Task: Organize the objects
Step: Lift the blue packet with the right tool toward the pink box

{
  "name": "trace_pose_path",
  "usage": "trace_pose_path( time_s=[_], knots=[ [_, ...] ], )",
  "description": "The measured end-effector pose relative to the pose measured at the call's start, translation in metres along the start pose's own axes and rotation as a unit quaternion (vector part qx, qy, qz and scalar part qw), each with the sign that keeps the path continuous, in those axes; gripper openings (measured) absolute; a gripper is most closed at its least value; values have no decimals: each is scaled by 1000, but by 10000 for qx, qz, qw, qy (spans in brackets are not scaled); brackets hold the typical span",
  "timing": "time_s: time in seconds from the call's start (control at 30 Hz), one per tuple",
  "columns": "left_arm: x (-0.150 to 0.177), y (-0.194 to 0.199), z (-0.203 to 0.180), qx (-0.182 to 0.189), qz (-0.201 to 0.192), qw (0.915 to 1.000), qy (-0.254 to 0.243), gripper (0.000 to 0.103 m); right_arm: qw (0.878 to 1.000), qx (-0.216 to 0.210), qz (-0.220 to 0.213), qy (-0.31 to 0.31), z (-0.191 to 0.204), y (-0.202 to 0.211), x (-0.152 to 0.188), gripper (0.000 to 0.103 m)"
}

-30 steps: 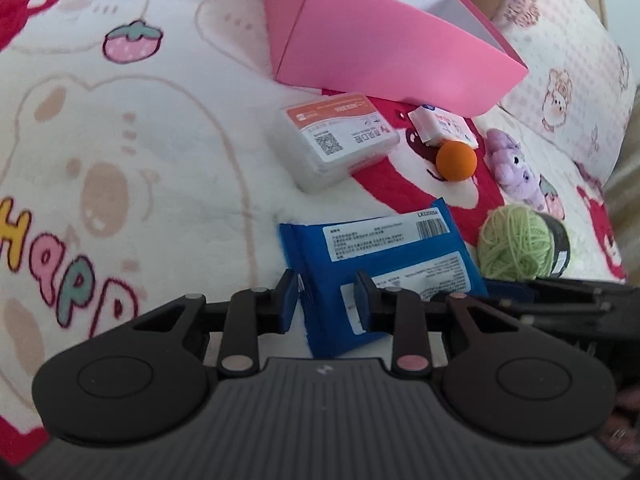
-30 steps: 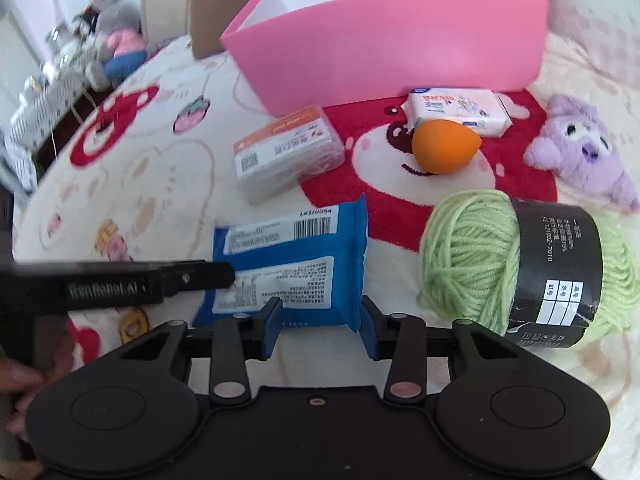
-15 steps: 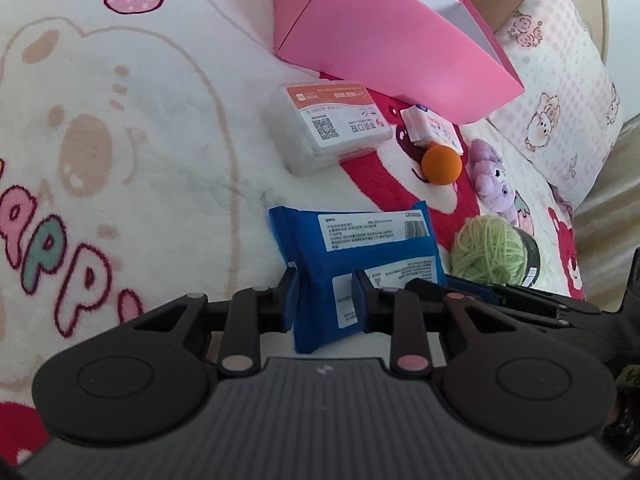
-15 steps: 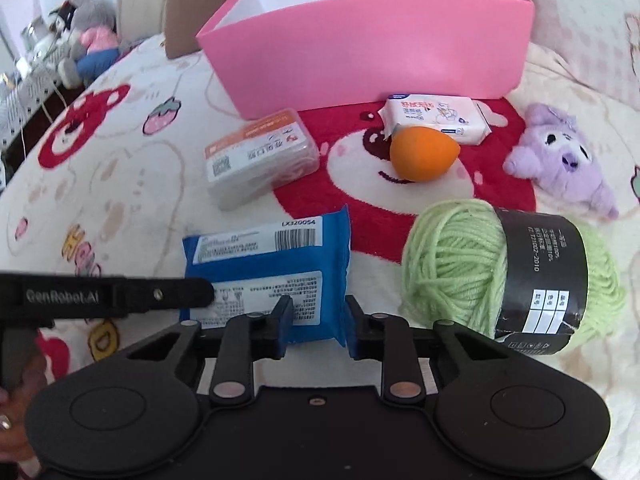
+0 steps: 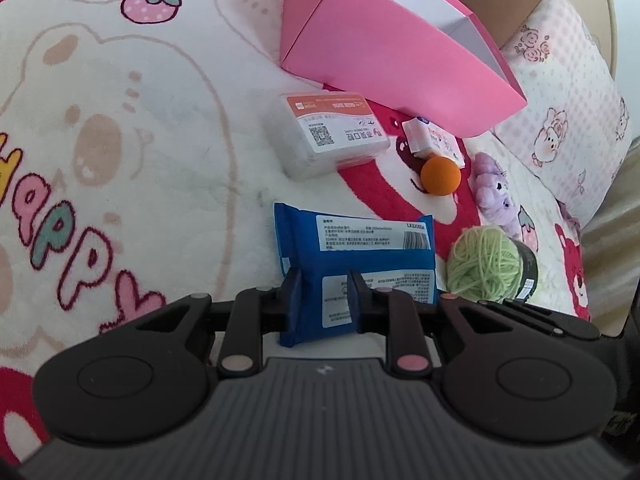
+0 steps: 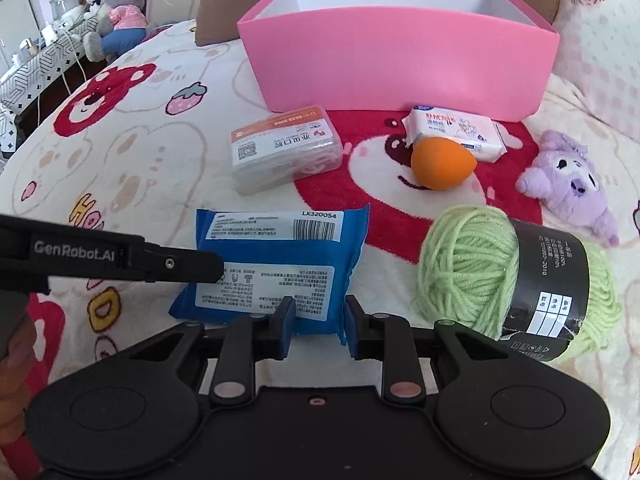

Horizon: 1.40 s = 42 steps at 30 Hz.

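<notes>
Both tongs now pinch the same blue wipes packet (image 5: 356,264), each on its near edge. The left tongs (image 5: 323,300) were already clenched on its near left part a second ago; the right tongs (image 6: 318,320) have just been closing, and their pads now squeeze the packet's near right corner, where a second ago they stood apart on either side of it. With two grips in place, the packet looks ready to be lifted toward the pink box (image 6: 400,52), which stands open and appears empty at the bed's far side.

From left to right beyond the packet lie a clear plastic case (image 6: 286,152) with an orange label, a small white tissue pack (image 6: 456,130) with an orange sponge egg (image 6: 440,164) touching its near edge, a ball of green yarn (image 6: 500,272) and a purple plush (image 6: 568,184), all still outside the box.

The surface is a bed under a fleecy cream blanket (image 5: 120,120) printed with red bears and strawberries. Off the bed's far left edge, plush toys (image 6: 116,12) sit by a patterned bench.
</notes>
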<state>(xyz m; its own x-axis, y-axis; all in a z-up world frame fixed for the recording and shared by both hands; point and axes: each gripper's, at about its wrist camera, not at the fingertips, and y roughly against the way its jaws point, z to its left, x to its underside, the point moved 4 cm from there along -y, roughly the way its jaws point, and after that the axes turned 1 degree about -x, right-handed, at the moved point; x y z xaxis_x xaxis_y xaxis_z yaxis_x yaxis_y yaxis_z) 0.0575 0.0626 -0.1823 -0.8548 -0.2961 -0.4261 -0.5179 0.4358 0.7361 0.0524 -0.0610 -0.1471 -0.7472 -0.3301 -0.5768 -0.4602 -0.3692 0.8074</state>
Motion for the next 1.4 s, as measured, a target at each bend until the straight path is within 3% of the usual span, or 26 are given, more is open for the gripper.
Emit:
trace_pose_path(
  time_s=[0.2, 0.37, 0.83, 0.93, 1.23, 1.4],
  knots=[
    [3, 7, -7, -77, -100, 9999, 94, 23, 9999, -108, -73, 112, 4, 9, 3, 31],
    [4, 11, -22, -189, -72, 9996, -209, 23, 9997, -43, -95, 200, 4, 14, 2, 31],
    [-4, 33, -51, -180, -168, 9990, -377, 25, 9984, -62, -338, 450, -1, 40, -12, 34],
    [-5, 37, -58, -334, -166, 9977, -565, 27, 9980, -132, -385, 483, 0, 44, -15, 35],
    [-26, 54, -67, -405, -269, 9967, -650, 31, 9957, -207, -353, 835, 11, 50, -37, 40],
    [-39, 62, -83, -335, -387, 9956, -790, 31, 9923, -122, -719, 1000, 6, 70, -59, 42]
  ],
)
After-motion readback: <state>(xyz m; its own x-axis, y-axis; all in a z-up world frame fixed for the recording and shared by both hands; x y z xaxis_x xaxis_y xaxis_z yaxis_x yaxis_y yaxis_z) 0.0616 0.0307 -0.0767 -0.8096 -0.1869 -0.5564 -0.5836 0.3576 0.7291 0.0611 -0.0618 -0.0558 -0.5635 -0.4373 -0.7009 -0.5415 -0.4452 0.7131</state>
